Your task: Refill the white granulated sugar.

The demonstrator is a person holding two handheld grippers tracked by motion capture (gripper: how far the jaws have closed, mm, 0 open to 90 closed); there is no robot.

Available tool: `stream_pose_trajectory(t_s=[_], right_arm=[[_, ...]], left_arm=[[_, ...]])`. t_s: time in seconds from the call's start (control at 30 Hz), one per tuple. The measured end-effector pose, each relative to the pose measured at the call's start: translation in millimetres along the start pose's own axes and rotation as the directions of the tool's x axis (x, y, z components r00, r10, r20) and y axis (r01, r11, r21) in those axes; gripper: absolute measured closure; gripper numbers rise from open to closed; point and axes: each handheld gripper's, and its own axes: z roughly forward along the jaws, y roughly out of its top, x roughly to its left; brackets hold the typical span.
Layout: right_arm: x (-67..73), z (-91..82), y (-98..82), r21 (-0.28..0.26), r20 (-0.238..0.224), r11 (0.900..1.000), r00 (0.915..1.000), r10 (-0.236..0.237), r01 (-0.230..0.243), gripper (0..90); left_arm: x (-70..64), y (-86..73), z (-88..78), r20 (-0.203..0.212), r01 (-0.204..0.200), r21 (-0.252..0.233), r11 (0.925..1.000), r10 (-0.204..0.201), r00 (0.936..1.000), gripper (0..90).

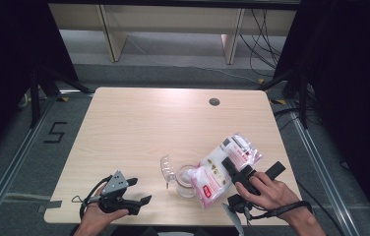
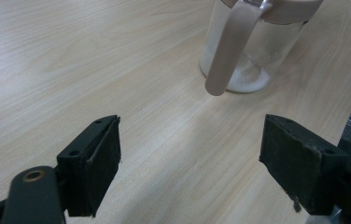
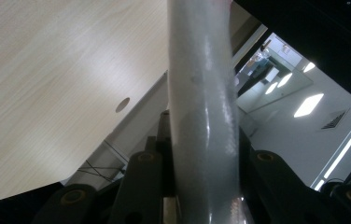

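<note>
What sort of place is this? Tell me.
Probably a lab recording bay, not a home: a bare wooden table between dark curtains, cables along the wall, and a taped floor number.

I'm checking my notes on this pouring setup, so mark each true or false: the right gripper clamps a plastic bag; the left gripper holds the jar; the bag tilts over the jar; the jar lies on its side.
1. The right gripper clamps the white plastic bag with pink print: true.
2. The left gripper holds the clear glass jar: false, its jaws stand open and short of the jar.
3. The bag tilts over the jar: true.
4. The jar lies on its side: false, it stands upright on the light wooden table.
</note>
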Motion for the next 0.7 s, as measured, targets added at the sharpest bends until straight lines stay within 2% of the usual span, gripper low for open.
stream_pose_trajectory(t_s=[0.03, 0.1, 0.27, 0.3, 0.7], right_arm=[[-1.2, 0.3, -0.5, -0.006, 0.001, 1.0, 0.9999, -0.017, 0.017, 74.5], [-0.2, -0.3, -0.5, 0.0, -0.003, 1.0, 1.0, 0.003, -0.003, 74.5], [0.0, 0.1, -0.4, 0.0, -0.004, 1.0, 1.0, 0.0, 0.0, 74.7], [-0.9, 0.6, -0.7, -0.006, 0.0, 1.0, 0.9999, -0.016, 0.016, 74.7], [-1.9, -0.2, 0.0, -0.006, 0.003, 1.0, 0.9999, -0.016, 0.016, 75.1]], left_arm=[[0.0, 0.0, 0.0, 0.0, 0.0, 0.0, 1.0, 0.0, 1.0, 19.9], [-0.1, 0.0, 0.0, -0.001, 0.001, -0.002, 1.0, -0.001, 1.0, 19.9], [0.0, -0.2, 0.3, 0.0, 0.002, -0.009, 1.0, -0.002, 1.0, 19.9], [0.0, -0.2, 0.3, 0.0, 0.003, -0.01, 1.0, -0.003, 1.0, 19.9], [0.3, 0.0, -0.4, -0.004, -0.003, -0.003, 1.0, 0.003, 1.0, 19.9]])
